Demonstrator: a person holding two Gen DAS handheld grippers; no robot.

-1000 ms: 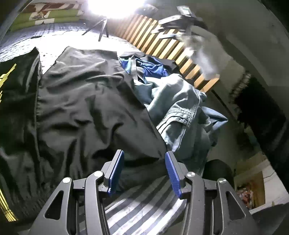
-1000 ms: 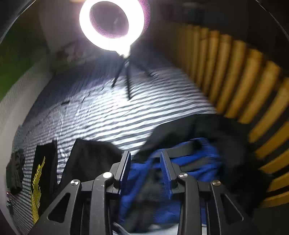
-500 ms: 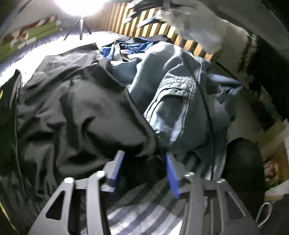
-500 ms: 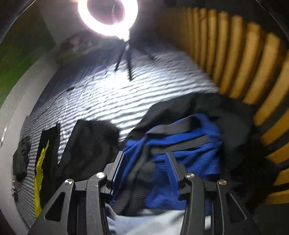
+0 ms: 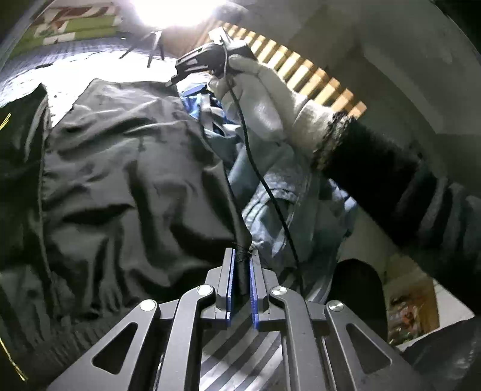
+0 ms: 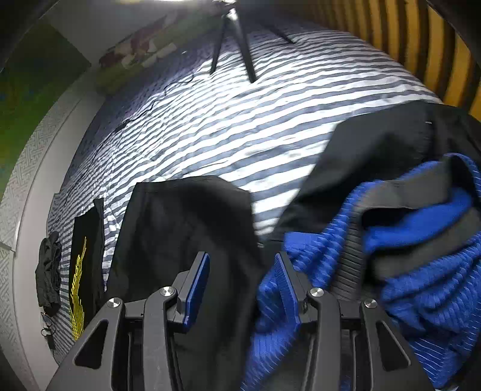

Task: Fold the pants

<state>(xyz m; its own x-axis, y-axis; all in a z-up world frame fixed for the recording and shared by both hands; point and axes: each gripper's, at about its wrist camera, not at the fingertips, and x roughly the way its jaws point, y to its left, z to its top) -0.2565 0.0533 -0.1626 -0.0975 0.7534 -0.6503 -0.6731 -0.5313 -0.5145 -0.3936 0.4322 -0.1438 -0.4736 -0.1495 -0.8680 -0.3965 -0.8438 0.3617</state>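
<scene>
Left gripper (image 5: 240,267) jaws just clenched on one black pants (image 5: 120,186) corner, right gripper (image 6: 240,288) jaws released

Ring light (image 5: 177,12) glares at top; dim elsewhere, fisheye-bent edges, blurred blue knit (image 6: 421,255).

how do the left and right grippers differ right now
The left gripper has just closed and pinches a corner of the black pants; the right gripper stands open, gripping nothing. Black fabric fills the left one's gap; the right hangs over black and blue garment. Both have blue pads.
</scene>
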